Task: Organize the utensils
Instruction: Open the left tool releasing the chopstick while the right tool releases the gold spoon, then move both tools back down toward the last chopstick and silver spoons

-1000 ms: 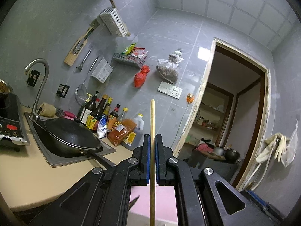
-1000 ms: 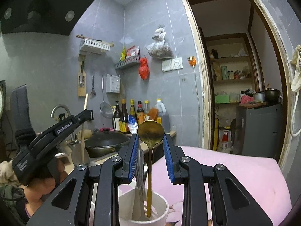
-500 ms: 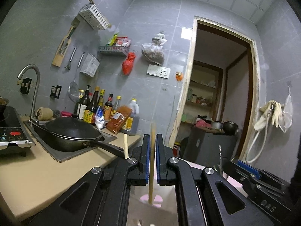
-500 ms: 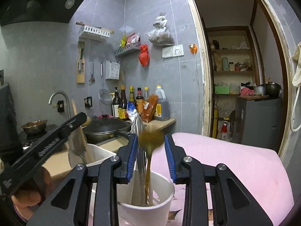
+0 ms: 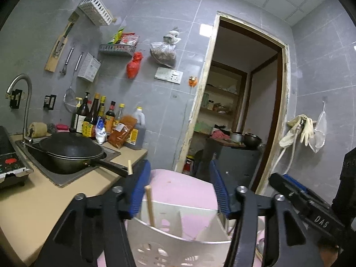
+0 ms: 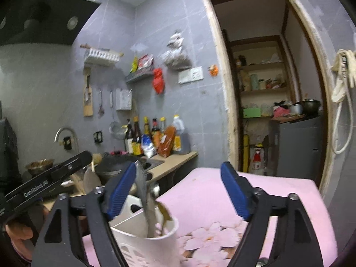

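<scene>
Tongs first: left tongs (image 5: pixel 178 191) jaws apart, have just been opening, gripping nothing; the wooden chopstick (image 5: pixel 150 207) stands free between them, close to the left blue pad (image 5: pixel 139 189) but not pinched. Right tongs (image 6: pixel 178 191) jaws also wide, have just been opening, nothing clamped; the gold spoon (image 6: pixel 164 214) is loose, leaning in the cup.

Task things: chopstick sits upright, slightly tilted, long axis near vertical, lower end inside the white utensil holder (image 5: pixel 178 242), in its left compartment. A second stick tip (image 5: pixel 130 169) shows just left of the left pad; where its lower end sits I can't tell. From the right wrist view the holder's round cup (image 6: pixel 155 242) carries the spoon and a blurred metal utensil (image 6: pixel 142 191), handles down, heads up. Holder lies directly below and just ahead of both tongs; left tongs are over the chopstick side, right tongs over the spoon side. Both items look dropped in, so next move is probably a pull-back, straight up and away to clear the upright handles.

Outward: holder stands on the pink floral tabletop (image 6: pixel 222 211); wok (image 5: pixel 69 151) in the sink far left, sauce bottles (image 5: pixel 104 120) against the grey wall beyond.

Writing: "DAS" on the right tongs' body in the left view (image 5: pixel 320 221); "GenRobot.AI" on the left tongs' arm in the right view (image 6: pixel 35 188). Bottle labels too small to read.
</scene>
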Demonstrator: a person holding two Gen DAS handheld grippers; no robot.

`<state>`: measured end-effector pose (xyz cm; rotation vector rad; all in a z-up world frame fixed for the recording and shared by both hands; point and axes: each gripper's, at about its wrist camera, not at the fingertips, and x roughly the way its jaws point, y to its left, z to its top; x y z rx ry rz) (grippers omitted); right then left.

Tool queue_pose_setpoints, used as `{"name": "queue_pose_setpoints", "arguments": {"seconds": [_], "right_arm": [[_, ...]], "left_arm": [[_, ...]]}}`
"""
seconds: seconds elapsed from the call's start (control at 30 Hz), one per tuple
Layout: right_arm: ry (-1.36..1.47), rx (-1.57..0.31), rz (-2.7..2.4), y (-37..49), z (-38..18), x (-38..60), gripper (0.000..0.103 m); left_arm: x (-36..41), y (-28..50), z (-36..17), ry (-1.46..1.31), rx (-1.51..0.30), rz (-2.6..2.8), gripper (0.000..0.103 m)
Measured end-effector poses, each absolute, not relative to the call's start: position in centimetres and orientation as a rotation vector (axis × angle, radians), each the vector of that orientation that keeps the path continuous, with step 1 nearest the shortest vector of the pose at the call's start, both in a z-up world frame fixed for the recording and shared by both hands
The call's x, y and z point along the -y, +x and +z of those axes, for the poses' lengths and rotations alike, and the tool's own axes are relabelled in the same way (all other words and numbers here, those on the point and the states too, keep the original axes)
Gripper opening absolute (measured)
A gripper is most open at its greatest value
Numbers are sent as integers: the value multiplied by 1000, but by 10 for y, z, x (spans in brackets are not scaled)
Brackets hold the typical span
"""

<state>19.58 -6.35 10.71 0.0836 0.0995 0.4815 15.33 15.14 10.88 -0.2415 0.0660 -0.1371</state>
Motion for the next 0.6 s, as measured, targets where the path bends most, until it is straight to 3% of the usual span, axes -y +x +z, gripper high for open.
{"name": "queue_pose_setpoints", "arguments": {"seconds": [0.13, 0.27, 0.6], "right_arm": [[98, -76, 422, 184, 115, 91, 103], [67, -51, 367, 168, 119, 116, 103], [-7, -74, 259, 134, 108, 169, 103]], "left_arm": [[-139, 145, 118, -228, -88, -139, 78], [-121, 134, 121, -187, -100, -140, 92], [-65, 116, 102, -60, -160, -185, 95]]}}
